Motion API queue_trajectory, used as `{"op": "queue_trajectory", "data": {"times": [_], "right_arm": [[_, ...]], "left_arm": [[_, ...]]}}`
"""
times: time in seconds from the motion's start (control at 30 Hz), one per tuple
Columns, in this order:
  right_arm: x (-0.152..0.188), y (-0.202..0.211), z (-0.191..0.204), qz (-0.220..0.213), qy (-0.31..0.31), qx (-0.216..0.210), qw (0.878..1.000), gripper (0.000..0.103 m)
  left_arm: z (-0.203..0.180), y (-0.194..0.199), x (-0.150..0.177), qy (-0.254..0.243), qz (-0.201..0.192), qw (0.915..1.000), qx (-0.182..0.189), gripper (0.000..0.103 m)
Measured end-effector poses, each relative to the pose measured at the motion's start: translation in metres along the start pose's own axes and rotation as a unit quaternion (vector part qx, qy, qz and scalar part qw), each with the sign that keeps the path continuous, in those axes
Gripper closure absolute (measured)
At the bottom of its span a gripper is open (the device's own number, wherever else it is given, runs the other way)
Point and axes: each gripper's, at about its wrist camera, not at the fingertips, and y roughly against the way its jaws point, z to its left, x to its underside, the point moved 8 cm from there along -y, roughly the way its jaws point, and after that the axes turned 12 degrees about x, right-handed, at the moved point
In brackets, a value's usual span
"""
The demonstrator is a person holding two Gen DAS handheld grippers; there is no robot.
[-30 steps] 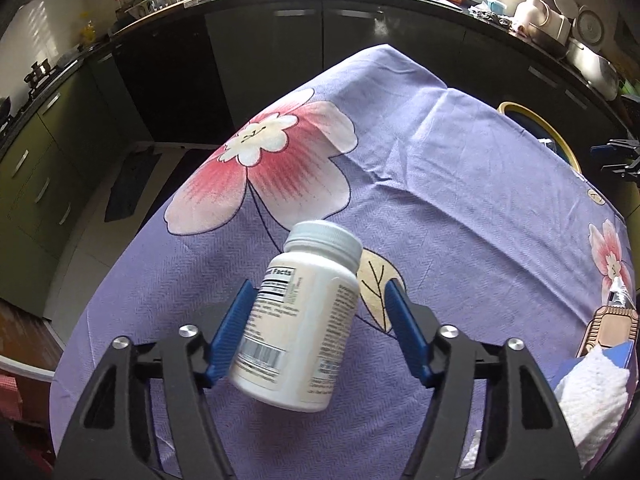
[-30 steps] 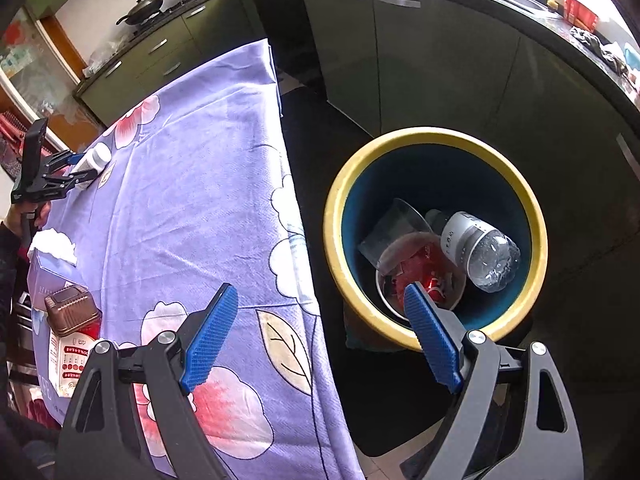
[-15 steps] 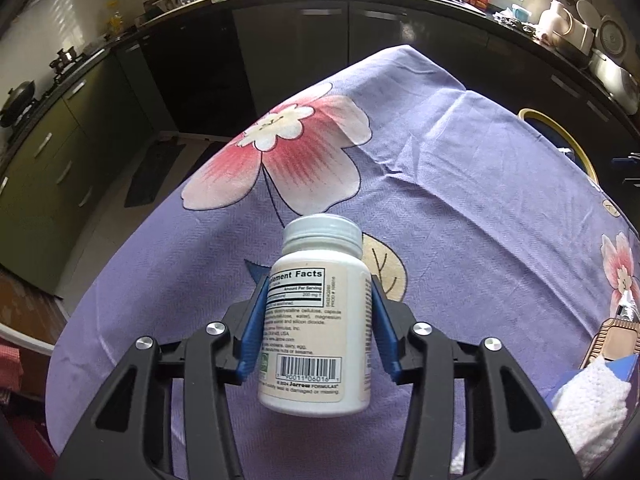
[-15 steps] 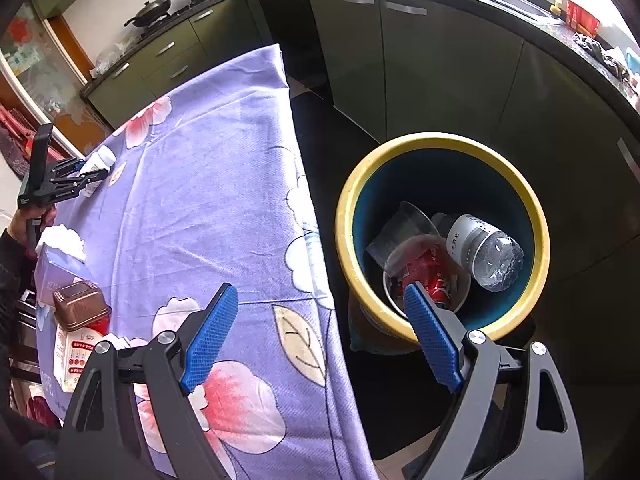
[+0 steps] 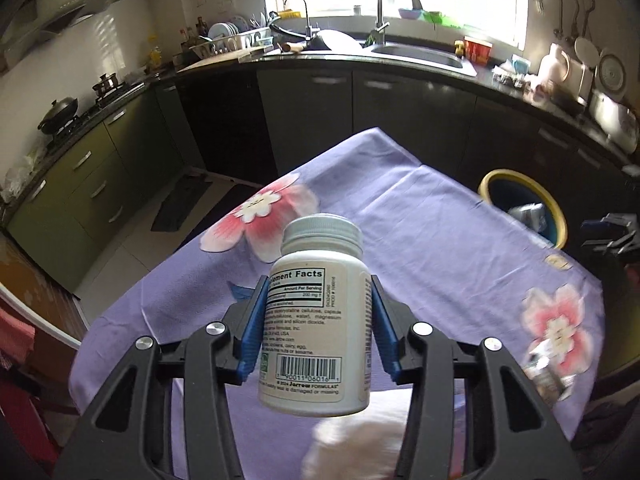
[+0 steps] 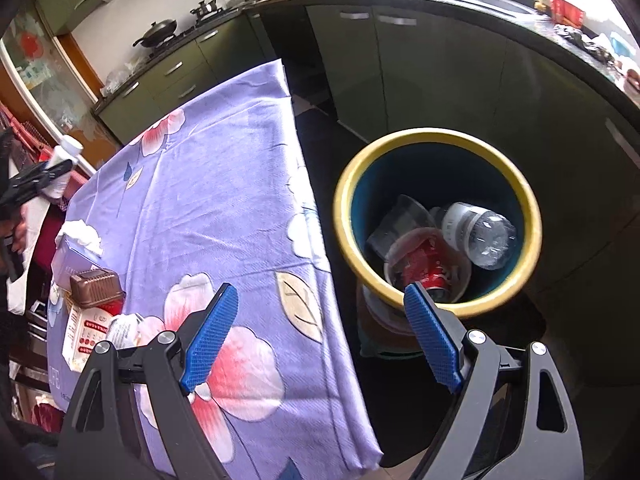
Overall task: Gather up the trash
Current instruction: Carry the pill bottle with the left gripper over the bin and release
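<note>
My left gripper (image 5: 316,328) is shut on a white supplement bottle (image 5: 318,320) with a white cap, held upright well above the purple flowered tablecloth (image 5: 420,240). The same bottle (image 6: 66,150) and left gripper show far left in the right wrist view. My right gripper (image 6: 320,336) is open and empty, above the table's edge beside the yellow-rimmed blue bin (image 6: 516,188). The bin holds a clear plastic bottle (image 6: 478,232), a red can (image 6: 432,270) and clear cups. The bin (image 5: 548,204) also shows beyond the table's far right edge in the left wrist view.
A tissue box with white tissue (image 6: 80,234), a brown box (image 6: 96,286) and a printed packet (image 6: 86,330) lie at the table's left end. Dark kitchen cabinets (image 6: 420,64) and a counter with a sink (image 5: 420,54) surround the table. A dark mat (image 5: 182,202) lies on the floor.
My left gripper closed on the bottle, stood it upright and lifted it high above the table. My right gripper drifted slightly, staying open beside the bin.
</note>
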Motion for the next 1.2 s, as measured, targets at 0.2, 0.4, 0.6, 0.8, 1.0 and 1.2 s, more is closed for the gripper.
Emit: {"op": "queue_trajectory", "data": {"times": [0.2, 0.4, 0.6, 0.8, 1.0, 1.2], "right_arm": [[0.018, 0.017, -0.028, -0.029, -0.017, 0.012, 0.999, 0.019], [0.046, 0.028, -0.07, -0.051, -0.04, 0.041, 0.997, 0.019], [0.068, 0.034, -0.11, -0.059, -0.066, 0.054, 0.995, 0.019], [0.083, 0.036, -0.142, -0.066, -0.098, 0.047, 0.992, 0.018], [0.097, 0.024, -0.169, -0.054, -0.133, 0.038, 0.989, 0.018], [0.105, 0.022, -0.185, -0.051, -0.164, 0.029, 0.985, 0.018]], "left_arm": [[-0.086, 0.009, -0.019, 0.01, -0.006, 0.9986, 0.052, 0.057], [-0.178, -0.03, -0.042, -0.027, 0.026, 0.9921, 0.12, 0.057], [-0.259, -0.098, -0.071, -0.048, 0.065, 0.9815, 0.173, 0.057], [-0.309, -0.168, -0.091, -0.064, 0.092, 0.9766, 0.184, 0.057], [-0.335, -0.239, -0.108, -0.059, 0.102, 0.9774, 0.176, 0.057], [-0.332, -0.268, -0.125, -0.041, 0.082, 0.986, 0.139, 0.024]]}}
